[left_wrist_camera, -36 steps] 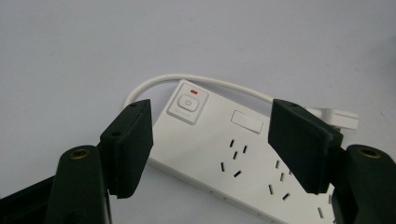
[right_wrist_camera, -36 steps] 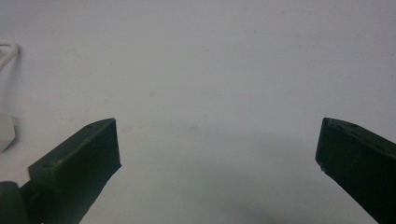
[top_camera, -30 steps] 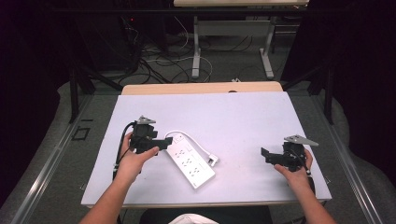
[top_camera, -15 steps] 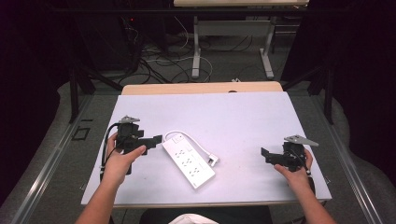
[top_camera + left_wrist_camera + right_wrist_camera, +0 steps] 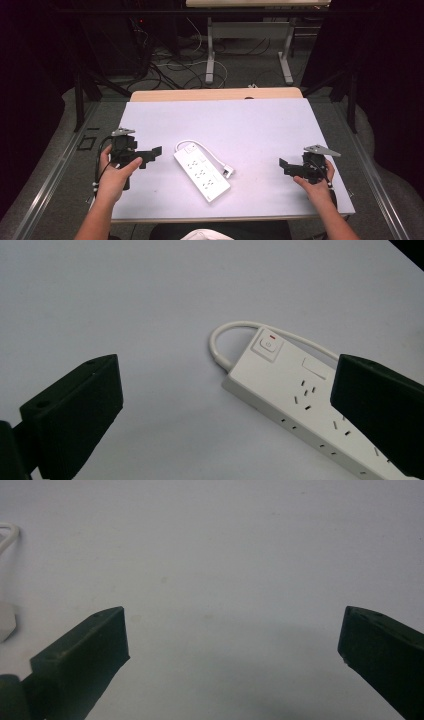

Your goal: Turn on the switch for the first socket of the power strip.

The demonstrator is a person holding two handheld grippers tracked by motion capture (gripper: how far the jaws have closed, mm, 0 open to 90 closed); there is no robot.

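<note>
Your left gripper (image 5: 150, 155) left of centre, jaws just opened wide, holding nothing, white power strip (image 5: 201, 171) lying diagonally mid-frame just beside it, bare table (image 5: 250, 125) above, your right gripper (image 5: 286, 167) lower right near the table edge, wide open, empty.

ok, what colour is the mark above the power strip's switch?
Red, on the white power strip; clearest in the left gripper view.
</note>
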